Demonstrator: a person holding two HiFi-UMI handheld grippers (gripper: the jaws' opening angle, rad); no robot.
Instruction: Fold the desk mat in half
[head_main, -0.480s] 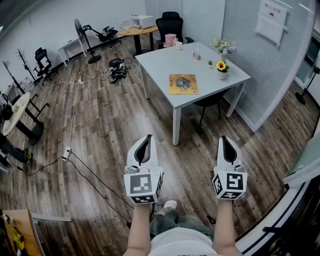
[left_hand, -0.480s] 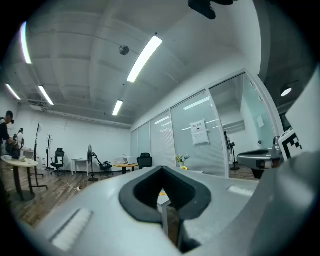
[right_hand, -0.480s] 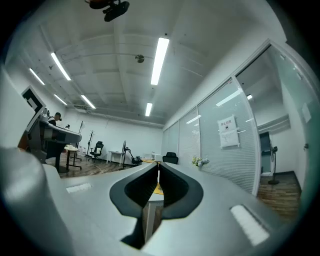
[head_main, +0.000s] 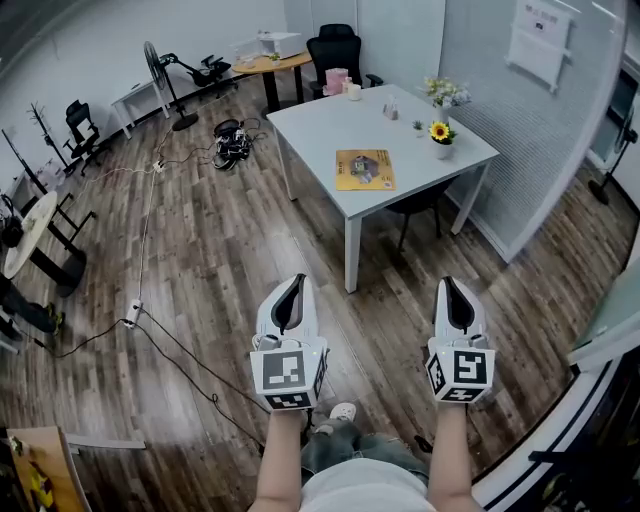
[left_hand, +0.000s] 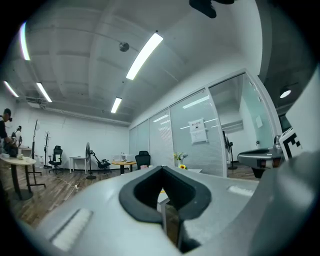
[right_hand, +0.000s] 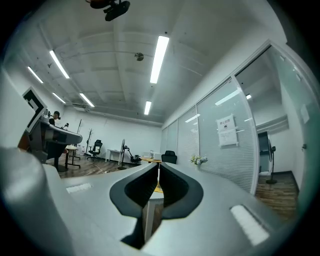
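A yellow desk mat (head_main: 364, 169) lies flat on the white table (head_main: 330, 120) well ahead of me in the head view. My left gripper (head_main: 291, 288) and right gripper (head_main: 453, 293) are held side by side over the wooden floor, far short of the table. Both are shut with nothing between the jaws. In the left gripper view the jaws (left_hand: 162, 186) meet at their tips. In the right gripper view the jaws (right_hand: 158, 172) also meet, and a sliver of the yellow mat shows between them in the distance.
On the table stand a sunflower pot (head_main: 442, 133), a flower bunch (head_main: 447, 94), a pink container (head_main: 338, 79) and small cups. A black chair (head_main: 337, 44), a round wooden table (head_main: 272, 64), a floor fan (head_main: 160, 62) and floor cables (head_main: 232, 140) surround it. A glass partition (head_main: 540, 120) runs along the right.
The view has shifted slightly; both grippers sit a little lower in the frame. The mat and table are unmoved.
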